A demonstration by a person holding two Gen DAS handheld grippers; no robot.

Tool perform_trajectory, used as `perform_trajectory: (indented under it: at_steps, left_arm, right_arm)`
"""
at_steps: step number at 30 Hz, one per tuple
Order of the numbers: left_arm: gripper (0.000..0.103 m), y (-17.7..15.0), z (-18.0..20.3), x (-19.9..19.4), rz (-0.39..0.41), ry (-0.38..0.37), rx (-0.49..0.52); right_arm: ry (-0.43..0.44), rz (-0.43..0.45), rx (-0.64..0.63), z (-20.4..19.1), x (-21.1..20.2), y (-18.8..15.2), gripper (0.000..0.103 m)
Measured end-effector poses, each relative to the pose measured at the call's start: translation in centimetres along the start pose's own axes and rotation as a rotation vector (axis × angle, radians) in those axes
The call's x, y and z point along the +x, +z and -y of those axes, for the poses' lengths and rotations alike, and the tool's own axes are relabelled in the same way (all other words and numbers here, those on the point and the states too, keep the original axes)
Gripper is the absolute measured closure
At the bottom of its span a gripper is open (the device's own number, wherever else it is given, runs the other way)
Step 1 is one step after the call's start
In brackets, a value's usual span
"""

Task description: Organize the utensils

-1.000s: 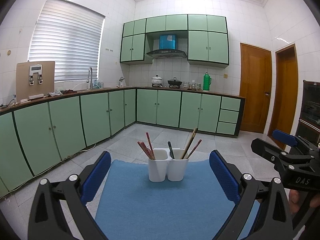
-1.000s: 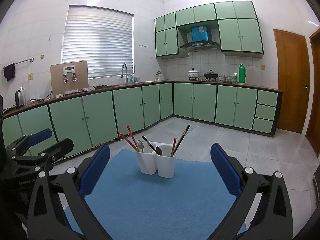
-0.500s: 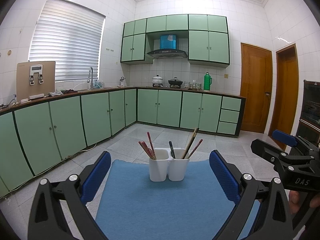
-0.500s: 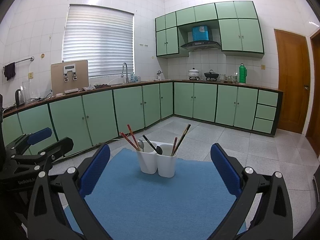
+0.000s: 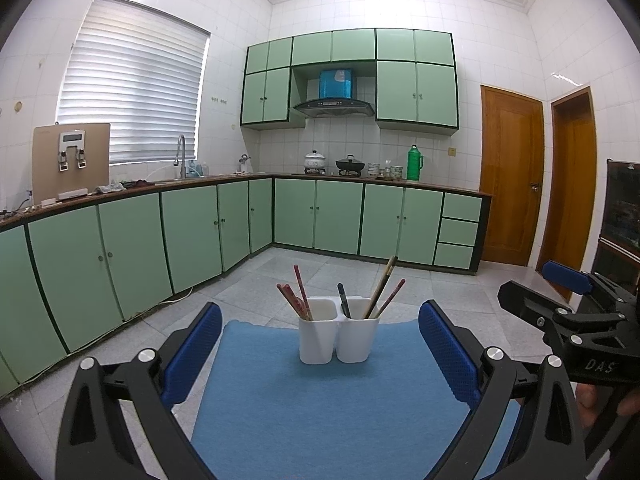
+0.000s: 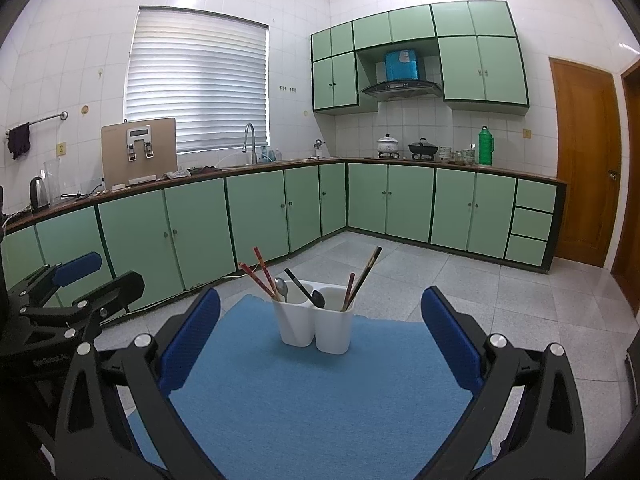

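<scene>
Right wrist view shows you a metal spoon point(image 6: 282, 289) in the white holder point(image 6: 316, 326) at 12 o'clock on the blue mat point(image 6: 312, 396); the left wrist view hides it. Your left claw point(image 5: 320, 354) and right claw point(image 6: 320, 346) both gape wide, holding nothing.

Both tongs point(image 5: 320, 354) point(image 6: 320, 340) agape, empty.

Two joined cups point(image 5: 339, 334) stand on a mat point(image 5: 320, 408). Chopsticks point(image 5: 298, 294) lean in the left cup; the right holds more chopsticks point(image 5: 384, 284).
</scene>
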State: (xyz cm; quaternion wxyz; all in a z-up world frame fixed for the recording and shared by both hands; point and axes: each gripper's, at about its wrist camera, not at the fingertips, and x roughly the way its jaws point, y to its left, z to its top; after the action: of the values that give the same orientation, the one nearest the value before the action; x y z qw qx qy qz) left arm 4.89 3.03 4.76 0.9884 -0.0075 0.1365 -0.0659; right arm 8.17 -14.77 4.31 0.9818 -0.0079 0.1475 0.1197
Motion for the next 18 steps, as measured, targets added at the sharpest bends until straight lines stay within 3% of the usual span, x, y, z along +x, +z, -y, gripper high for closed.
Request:
perform_trajectory:
  at_steps: [18]
  left_arm:
    - [0.006, 0.1, 0.0, 0.57, -0.018, 0.0, -0.005]
  right_arm:
    - [-0.005, -0.014, 0.003, 0.31, 0.32, -0.23, 0.005]
